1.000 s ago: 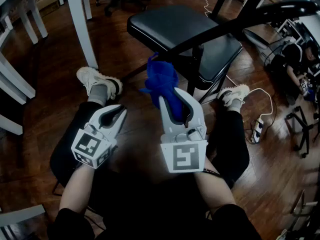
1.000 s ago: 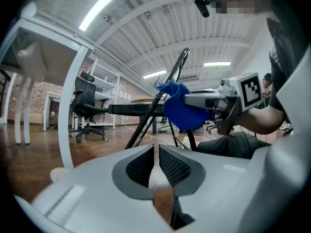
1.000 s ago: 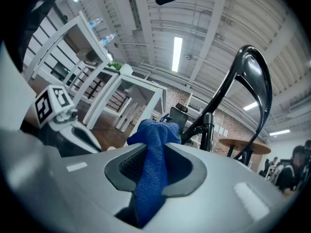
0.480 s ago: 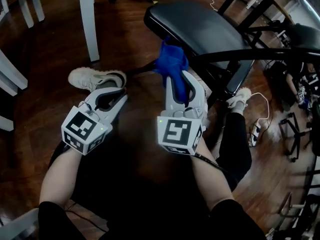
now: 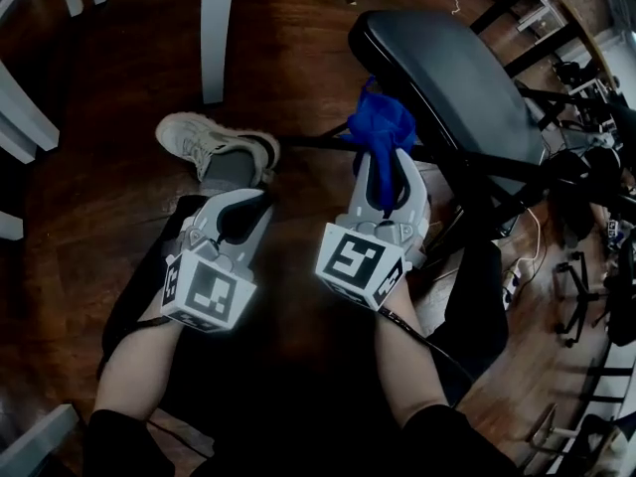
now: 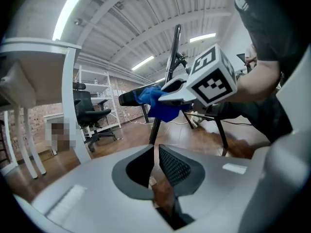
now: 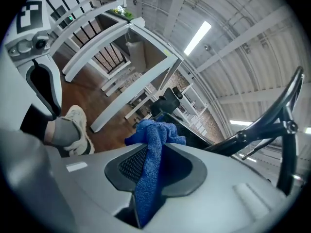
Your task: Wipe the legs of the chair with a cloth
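Note:
The black chair has a padded seat [image 5: 447,68] and thin black legs; one leg bar [image 5: 308,143] runs low along the floor, left of the seat's front. My right gripper [image 5: 386,167] is shut on a blue cloth [image 5: 381,125], which bunches out beyond the jaws over that bar; whether it touches the bar I cannot tell. In the right gripper view the cloth [image 7: 151,147] hangs between the pads. My left gripper [image 5: 246,212] is shut and empty, lying left of the right one near the person's shoe [image 5: 209,145]. The left gripper view shows the cloth [image 6: 158,105] in front of a slanted chair leg [image 6: 155,128].
A white table leg [image 5: 217,33] stands on the wooden floor left of the chair, with more white legs [image 5: 20,107] at the far left. Cables and a power strip [image 5: 512,266] lie to the right. A black office chair [image 6: 90,118] stands in the background.
Both grippers have moved forward and down towards the chair's underside. The cloth has come from in front of the seat edge to the low leg bar. The left gripper has rolled.

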The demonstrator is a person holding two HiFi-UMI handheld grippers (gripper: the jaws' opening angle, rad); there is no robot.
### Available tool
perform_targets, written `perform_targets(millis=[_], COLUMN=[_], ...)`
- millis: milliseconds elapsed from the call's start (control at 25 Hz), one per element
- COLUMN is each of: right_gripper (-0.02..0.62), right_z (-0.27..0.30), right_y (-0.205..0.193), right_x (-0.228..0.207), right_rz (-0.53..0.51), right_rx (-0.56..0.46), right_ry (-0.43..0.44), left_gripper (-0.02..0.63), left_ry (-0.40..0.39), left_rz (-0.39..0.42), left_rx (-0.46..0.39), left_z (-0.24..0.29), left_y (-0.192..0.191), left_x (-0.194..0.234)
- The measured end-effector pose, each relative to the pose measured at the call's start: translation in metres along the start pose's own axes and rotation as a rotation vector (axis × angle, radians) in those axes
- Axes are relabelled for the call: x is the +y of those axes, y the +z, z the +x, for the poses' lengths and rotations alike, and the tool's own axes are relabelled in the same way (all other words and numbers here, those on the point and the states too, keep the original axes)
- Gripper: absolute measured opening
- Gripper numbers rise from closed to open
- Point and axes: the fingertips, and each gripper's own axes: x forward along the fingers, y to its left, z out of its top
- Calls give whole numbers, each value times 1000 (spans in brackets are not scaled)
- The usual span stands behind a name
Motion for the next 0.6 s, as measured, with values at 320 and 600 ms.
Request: perform_targets(millis=[320,600], right_gripper=[109,107], right_z=[34,57], right_y=[-15,-34], right_x=[39,85], right_rz=[-9,5], right_rx=[39,119], right_ry=[60,109], left_gripper=[34,34], left_ry=[-27,85], left_rz=[-97,-114], left_rx=[18,-5], left_z=[-31,-63], left_y=[0,5], left_x=[-7,22])
